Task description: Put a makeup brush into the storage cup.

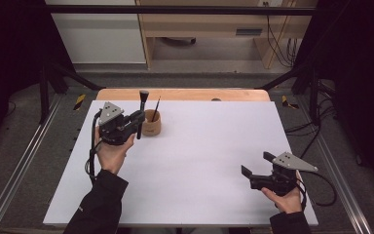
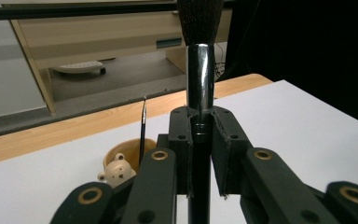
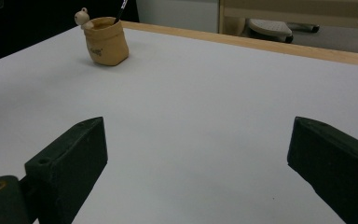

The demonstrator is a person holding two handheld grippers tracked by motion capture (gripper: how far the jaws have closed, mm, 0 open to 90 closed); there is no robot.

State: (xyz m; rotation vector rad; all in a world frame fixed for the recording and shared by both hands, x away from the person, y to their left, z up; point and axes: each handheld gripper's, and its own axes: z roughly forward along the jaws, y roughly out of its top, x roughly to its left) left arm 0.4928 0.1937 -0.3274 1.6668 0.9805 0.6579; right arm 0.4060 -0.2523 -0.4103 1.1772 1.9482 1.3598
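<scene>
The left gripper (image 2: 200, 140) had its jaws clamped tight on the black handle of a large makeup brush (image 2: 200, 74), just below the shiny metal collar. The brush stood upright, dark bristles at the top, its handle running down between the jaws. In the high view this gripper (image 1: 137, 118) hung at the far left of the white table (image 1: 199, 165), with the brush (image 1: 143, 105) just left of a small tan pot (image 1: 152, 124). A thin dark brush (image 1: 156, 108) leaned out of that pot, and in the left gripper view a little bear figure (image 2: 117, 172) sat on the pot's rim.

The right gripper (image 3: 196, 154) had its jaws spread wide with nothing between them, only bare table top. In the high view it (image 1: 257, 164) lay low at the near right, well apart from the pot and pointing left. From its own view the pot (image 3: 106, 42) stood far off at the left.
</scene>
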